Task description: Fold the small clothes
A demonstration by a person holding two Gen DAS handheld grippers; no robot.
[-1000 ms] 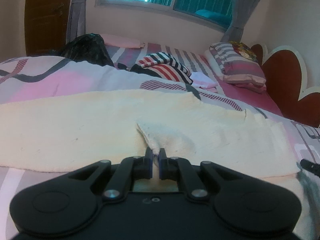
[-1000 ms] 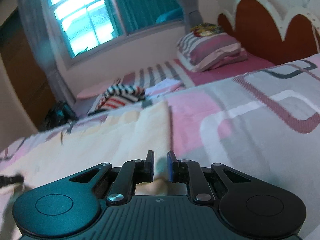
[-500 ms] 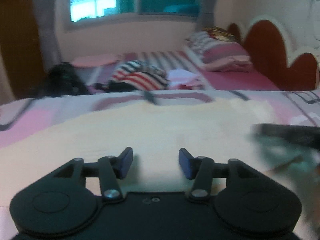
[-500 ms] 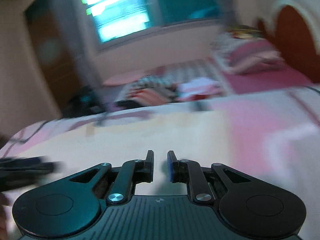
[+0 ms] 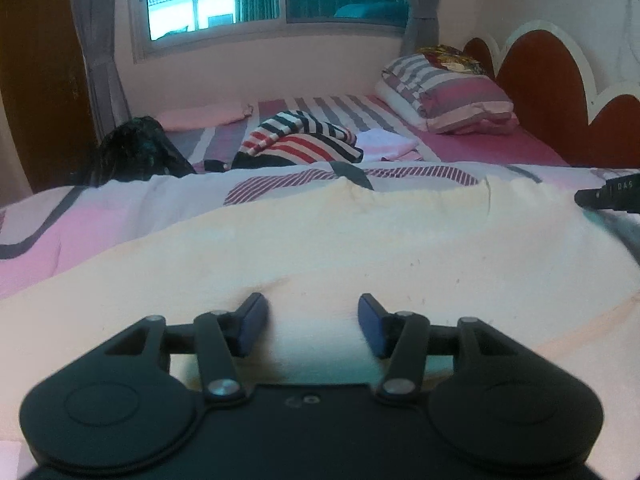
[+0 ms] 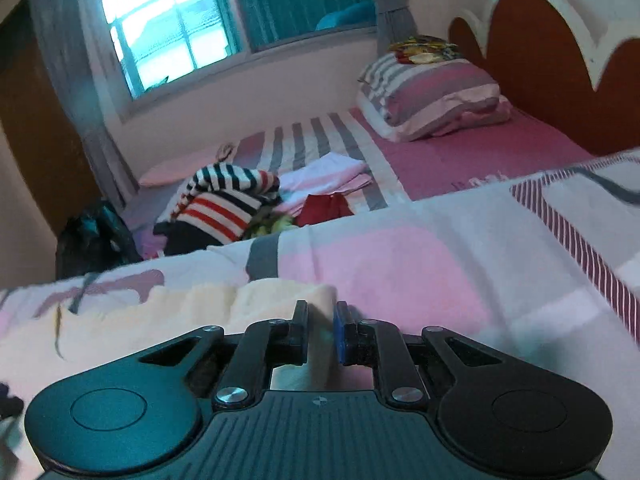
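Cream cloth [image 5: 360, 248] spread on the pink patterned bedspread [image 5: 80, 224], one corner pinched.

The cloth is pale, fuzzy-textured and lies broad and mostly flat, its far edge ragged against the bedspread. The left gripper [image 5: 312, 322] hovers low over it with jaws spread wide, nothing between them. Only the right wrist view shows the right gripper [image 6: 321, 330], jaws drawn nearly together on the cloth's right-hand corner, and a red garment [image 6: 326, 208] beside the striped clothes [image 6: 224, 204]. The left view alone shows the cloth's full width.
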